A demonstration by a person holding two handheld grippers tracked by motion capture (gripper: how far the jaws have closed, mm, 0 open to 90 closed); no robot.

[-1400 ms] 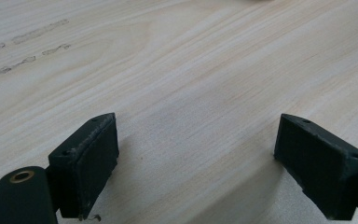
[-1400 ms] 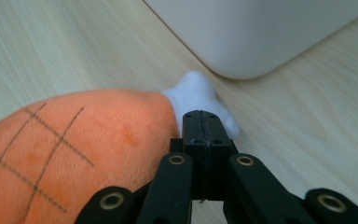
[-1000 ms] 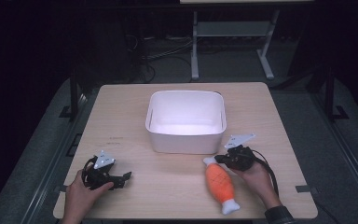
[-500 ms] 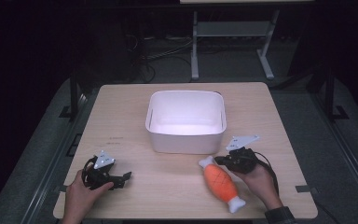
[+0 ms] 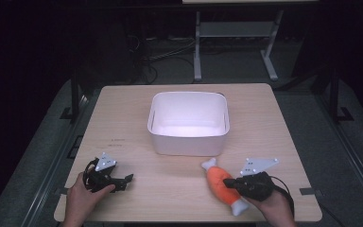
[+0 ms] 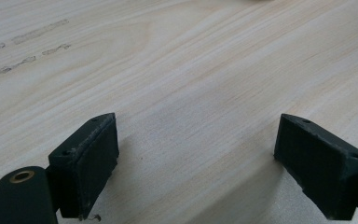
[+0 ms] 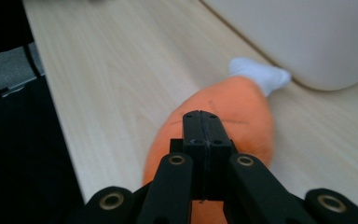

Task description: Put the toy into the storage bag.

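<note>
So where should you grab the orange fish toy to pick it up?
Grab the orange fish toy across its fat orange middle, coming down from above. It lies flat on the table, and its white ends look thin, so the soft wide middle probably gives the best hold. The right gripper sits shut at that middle.

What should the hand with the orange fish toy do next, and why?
Probably lift the orange plush toy a bit higher and carry it toward the white bin. The right gripper is pinched shut on the toy's fabric, the toy lies just in front of the bin, and the bin's wall stands in the way.
</note>
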